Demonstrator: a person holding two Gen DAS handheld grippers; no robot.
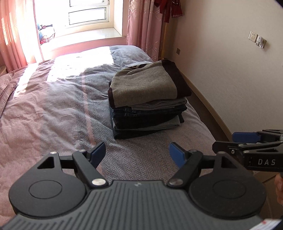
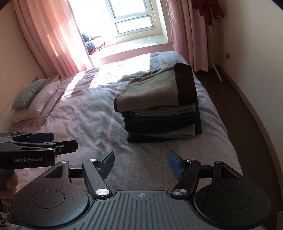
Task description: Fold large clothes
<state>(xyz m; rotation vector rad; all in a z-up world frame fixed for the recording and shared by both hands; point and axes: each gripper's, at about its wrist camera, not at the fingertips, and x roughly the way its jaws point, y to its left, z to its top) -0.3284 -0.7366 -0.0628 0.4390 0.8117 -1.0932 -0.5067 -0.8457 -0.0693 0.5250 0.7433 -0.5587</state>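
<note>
A stack of folded clothes rests on the bed, toward its right side. On top lies a grey-brown knit with dark trim; dark jeans and grey garments sit beneath it. My left gripper hovers open over the bedspread in front of the stack, nothing between its blue pads. My right gripper is open too, empty, just short of the stack. Each gripper shows from the side in the other's view, the right one at right, the left one at left.
Pillows lie at the bed's left end. Pink curtains frame a bright window behind the bed. A wall with a socket runs along the right, with a strip of dark floor between it and the bed.
</note>
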